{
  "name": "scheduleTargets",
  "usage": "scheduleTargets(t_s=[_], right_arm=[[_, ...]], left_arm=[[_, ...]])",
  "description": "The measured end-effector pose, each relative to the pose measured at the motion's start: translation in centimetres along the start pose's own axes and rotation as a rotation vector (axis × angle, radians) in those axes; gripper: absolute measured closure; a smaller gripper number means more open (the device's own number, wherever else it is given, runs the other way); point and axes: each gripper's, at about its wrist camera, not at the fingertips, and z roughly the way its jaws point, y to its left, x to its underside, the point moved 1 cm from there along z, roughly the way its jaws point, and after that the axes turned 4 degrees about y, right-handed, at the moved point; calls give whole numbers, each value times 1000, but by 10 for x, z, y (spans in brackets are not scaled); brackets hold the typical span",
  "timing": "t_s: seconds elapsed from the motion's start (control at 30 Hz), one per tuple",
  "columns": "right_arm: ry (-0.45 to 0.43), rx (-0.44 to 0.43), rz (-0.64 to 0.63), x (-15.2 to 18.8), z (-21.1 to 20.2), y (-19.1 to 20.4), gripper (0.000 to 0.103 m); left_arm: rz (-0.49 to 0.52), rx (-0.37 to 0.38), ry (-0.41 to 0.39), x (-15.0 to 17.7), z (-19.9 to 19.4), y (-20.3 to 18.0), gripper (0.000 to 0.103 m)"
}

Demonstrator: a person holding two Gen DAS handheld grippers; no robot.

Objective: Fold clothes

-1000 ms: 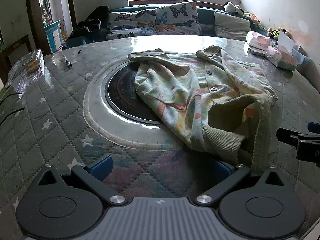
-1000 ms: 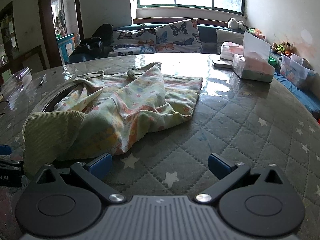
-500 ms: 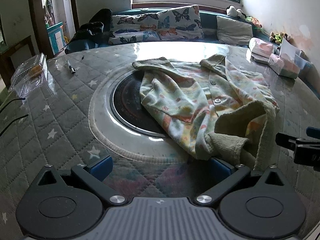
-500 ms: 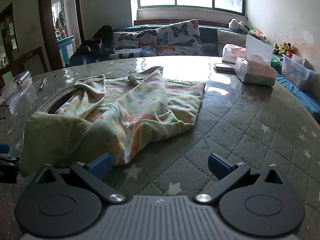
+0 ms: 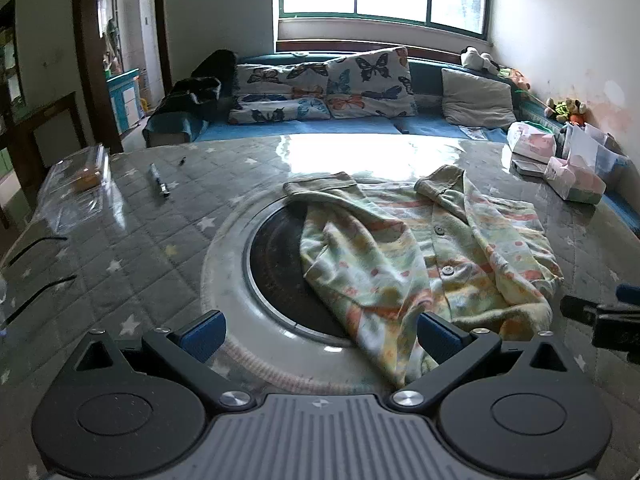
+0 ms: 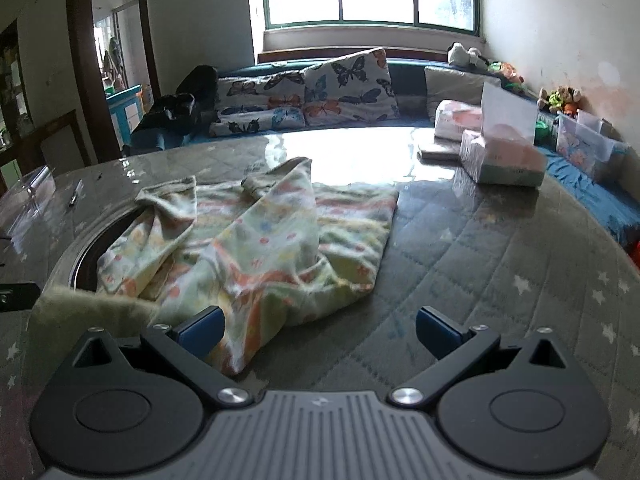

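Both the left gripper (image 5: 318,338) and the right gripper (image 6: 318,336) have jaws spread wide, empty; the shirt (image 5: 420,256) hem blurs near the right gripper, hiding its edge.

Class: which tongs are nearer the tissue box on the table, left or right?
Right. The right tongs sit on the tissue box side of the cardigan; the left tongs face the cardigan's opposite side, farther away.

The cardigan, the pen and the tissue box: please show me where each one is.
cardigan (image 5: 400,264), left wrist view, on its front panel beside the buttons.
pen (image 5: 159,181), left wrist view, mid-barrel.
tissue box (image 6: 506,160), right wrist view, on its side.
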Motion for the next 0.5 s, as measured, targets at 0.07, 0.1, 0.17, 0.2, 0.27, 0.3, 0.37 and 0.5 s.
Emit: scheduleTargets(t_s=[0.07,0.1,0.17,0.2,0.27,0.3,0.37,0.5], right_arm=[[-3,-10,-2,-5,2,0,1],[-2,-16,-4,-8,3,0,3],[0,-24,-10,-13,7,1,6],[0,-24,-13,-15,8,1,6],[3,-33,-27,-19,12,4,9],[6,-38,-32,-21,13,5,10],[-3,-53,-40,-24,13,8,13],[-17,-99,-49,-28,12,17,17]], left_arm=[[22,5,-1,-4,10,-7,0],[33,12,-2,-6,14,-10,1],[55,28,-7,-11,21,-17,2],[61,40,-10,-14,24,-19,3],[68,61,-11,-22,32,-23,12],[69,69,-11,-25,35,-24,13],[62,74,-12,-33,39,-26,19],[102,129,-32,-42,43,-33,20]])
